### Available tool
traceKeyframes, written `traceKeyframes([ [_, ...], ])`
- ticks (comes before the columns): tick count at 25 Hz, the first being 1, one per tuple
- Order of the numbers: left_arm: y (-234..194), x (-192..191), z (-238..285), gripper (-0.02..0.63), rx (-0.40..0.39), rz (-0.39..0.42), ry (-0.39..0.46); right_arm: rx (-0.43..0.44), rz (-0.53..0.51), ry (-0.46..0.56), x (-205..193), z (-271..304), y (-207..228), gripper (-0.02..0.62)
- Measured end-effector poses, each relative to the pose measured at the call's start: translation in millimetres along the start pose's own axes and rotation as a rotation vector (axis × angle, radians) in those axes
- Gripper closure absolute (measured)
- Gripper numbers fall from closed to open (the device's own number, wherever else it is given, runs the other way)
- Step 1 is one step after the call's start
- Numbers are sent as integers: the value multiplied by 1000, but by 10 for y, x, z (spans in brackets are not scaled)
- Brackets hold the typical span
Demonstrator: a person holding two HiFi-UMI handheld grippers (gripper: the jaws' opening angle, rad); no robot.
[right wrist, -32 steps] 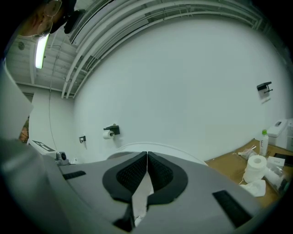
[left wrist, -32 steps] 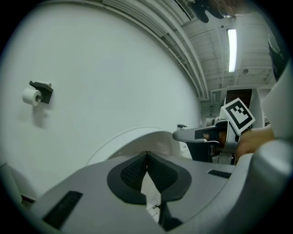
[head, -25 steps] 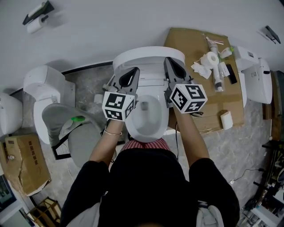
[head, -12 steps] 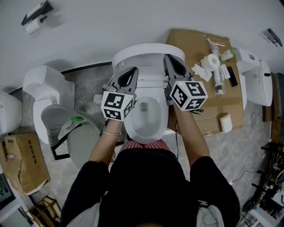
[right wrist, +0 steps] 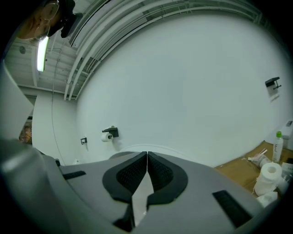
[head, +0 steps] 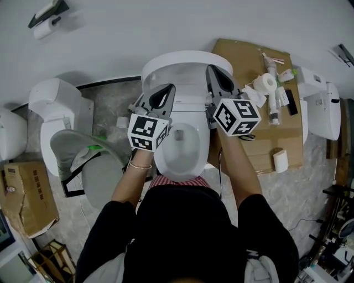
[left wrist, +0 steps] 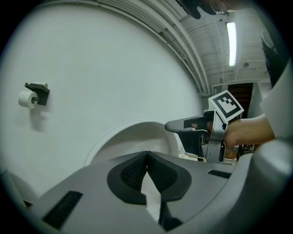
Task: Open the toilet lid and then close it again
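Two grey marker-cube tools, left tool [head: 161,95] and right tool [head: 219,78]; four white ceramic toilets [head: 182,58]; two black wall holders [head: 48,12]; three white paper rolls [head: 267,83]; two brown cardboard pieces [head: 243,52].

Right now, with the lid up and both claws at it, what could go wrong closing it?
The left claw and right claw are both shut, gripping nothing, so the raised lid could fall freely and slam onto the bowl. The toilet roll on the cardboard sits near the right claw; a wide swing might knock it.
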State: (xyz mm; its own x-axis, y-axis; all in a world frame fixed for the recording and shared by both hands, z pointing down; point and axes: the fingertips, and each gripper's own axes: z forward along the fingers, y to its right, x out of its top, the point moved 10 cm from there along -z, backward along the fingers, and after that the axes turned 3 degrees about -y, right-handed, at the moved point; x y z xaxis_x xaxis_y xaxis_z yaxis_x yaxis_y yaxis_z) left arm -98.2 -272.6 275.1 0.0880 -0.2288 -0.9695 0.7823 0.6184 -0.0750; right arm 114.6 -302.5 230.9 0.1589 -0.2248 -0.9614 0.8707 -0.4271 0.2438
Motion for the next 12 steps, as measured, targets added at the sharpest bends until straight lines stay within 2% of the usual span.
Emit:
traceKeyframes([
  [12, -100, -39, 99, 603, 26, -16, -14, 22, 25, 6, 61, 236, 144, 574],
])
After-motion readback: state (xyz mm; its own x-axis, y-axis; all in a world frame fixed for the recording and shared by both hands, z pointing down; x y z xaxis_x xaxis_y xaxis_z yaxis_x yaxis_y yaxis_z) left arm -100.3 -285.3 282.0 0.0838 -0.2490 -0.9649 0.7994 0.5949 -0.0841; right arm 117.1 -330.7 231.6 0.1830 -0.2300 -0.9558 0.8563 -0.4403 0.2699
